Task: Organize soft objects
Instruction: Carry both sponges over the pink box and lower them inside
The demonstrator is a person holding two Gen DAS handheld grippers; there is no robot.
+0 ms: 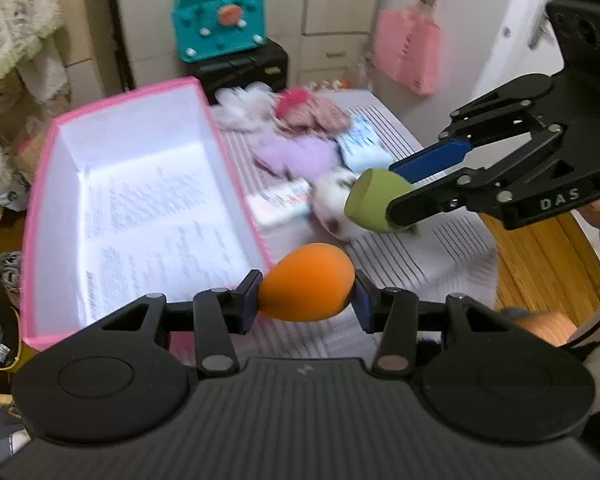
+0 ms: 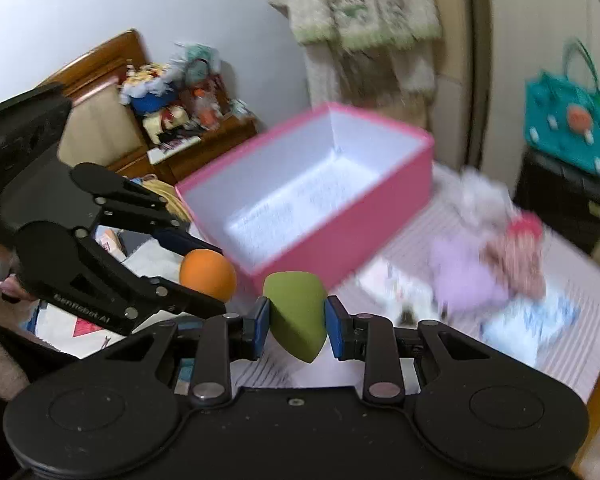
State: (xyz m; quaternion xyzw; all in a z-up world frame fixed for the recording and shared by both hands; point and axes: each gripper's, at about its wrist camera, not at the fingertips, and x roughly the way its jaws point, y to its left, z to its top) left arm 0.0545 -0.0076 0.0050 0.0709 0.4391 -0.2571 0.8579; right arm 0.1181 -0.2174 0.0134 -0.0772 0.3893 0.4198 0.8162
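Observation:
My left gripper [image 1: 306, 298] is shut on an orange egg-shaped sponge [image 1: 308, 282], held just off the near right corner of the open pink box [image 1: 44, 168]. My right gripper [image 2: 296, 316] is shut on a green teardrop sponge [image 2: 296, 308], above the table near the box's front wall [image 2: 340, 236]. The right gripper [image 1: 396, 196] with the green sponge [image 1: 370, 200] shows in the left wrist view. The left gripper [image 2: 204, 276] with the orange sponge [image 2: 208, 272] shows in the right wrist view. The box has only printed paper lining.
Right of the box, on the striped cloth [image 1: 420, 256], lie a purple plush item [image 1: 296, 152], a red patterned fabric [image 1: 308, 112], a white fluffy item [image 1: 244, 104], blue packets [image 1: 362, 148] and a white spotted plush [image 1: 334, 204]. A teal bag [image 1: 220, 20] stands behind.

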